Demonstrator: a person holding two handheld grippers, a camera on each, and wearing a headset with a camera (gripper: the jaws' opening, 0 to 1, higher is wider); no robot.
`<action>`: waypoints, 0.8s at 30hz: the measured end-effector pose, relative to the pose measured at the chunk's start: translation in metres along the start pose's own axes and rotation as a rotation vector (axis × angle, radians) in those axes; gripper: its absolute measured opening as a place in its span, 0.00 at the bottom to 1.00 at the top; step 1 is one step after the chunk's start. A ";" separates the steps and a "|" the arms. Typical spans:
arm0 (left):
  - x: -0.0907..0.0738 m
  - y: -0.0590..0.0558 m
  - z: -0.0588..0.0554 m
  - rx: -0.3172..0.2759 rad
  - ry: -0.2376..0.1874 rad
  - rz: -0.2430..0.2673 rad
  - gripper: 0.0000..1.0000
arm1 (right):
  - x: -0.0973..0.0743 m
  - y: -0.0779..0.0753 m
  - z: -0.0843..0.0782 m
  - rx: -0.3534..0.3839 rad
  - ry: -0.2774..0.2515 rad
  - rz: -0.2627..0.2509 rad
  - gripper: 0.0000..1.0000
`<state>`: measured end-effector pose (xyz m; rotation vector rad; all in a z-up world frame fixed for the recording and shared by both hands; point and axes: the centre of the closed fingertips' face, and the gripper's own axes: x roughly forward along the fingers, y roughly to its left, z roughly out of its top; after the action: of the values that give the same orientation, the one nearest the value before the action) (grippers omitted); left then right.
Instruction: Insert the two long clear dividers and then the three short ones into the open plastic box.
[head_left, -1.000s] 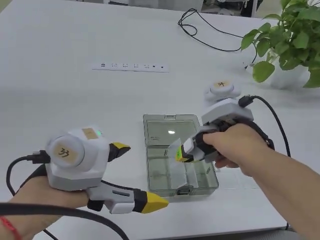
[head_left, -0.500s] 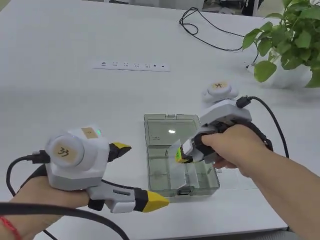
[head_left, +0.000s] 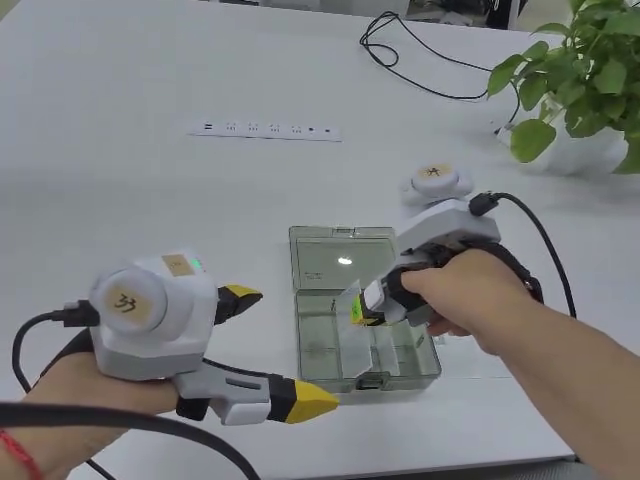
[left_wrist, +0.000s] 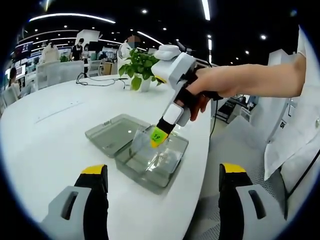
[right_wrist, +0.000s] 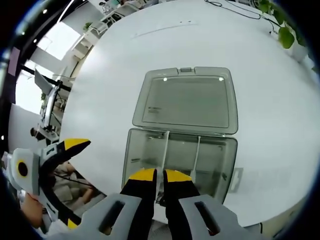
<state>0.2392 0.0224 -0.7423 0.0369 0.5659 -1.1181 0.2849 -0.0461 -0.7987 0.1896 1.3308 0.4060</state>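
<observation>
Pinching a clear divider (head_left: 352, 340) by its top edge, the right tongs (head_left: 356, 313) are holding it upright inside the open box (head_left: 297, 335) on the worktop (head_left: 150, 200) — thin plastic, probably light, slick and bendy — while the left tongs (left_wrist: 163, 169) are hovering beside it, gaping wide and empty.

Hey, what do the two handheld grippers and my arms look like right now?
The left gripper and right gripper both have chunky white-grey bodies, with jaws that go black and end in yellow tips. Each has a round tan disc with a dark marking and trails a black cable. The right one has a yellow-green label near its tip. The forearms are bare, and a red cord circles the left wrist.
</observation>
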 end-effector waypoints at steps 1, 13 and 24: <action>0.000 0.000 0.000 -0.001 -0.002 0.000 0.94 | 0.000 0.000 0.000 -0.006 0.002 -0.002 0.07; 0.000 0.001 -0.001 -0.001 0.003 -0.002 0.93 | 0.000 0.002 0.003 -0.133 0.005 -0.069 0.07; 0.001 0.001 0.000 -0.003 0.004 0.001 0.93 | 0.003 0.008 0.003 -0.257 0.020 -0.131 0.07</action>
<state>0.2403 0.0225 -0.7429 0.0364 0.5707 -1.1167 0.2875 -0.0370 -0.7981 -0.1160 1.2891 0.4641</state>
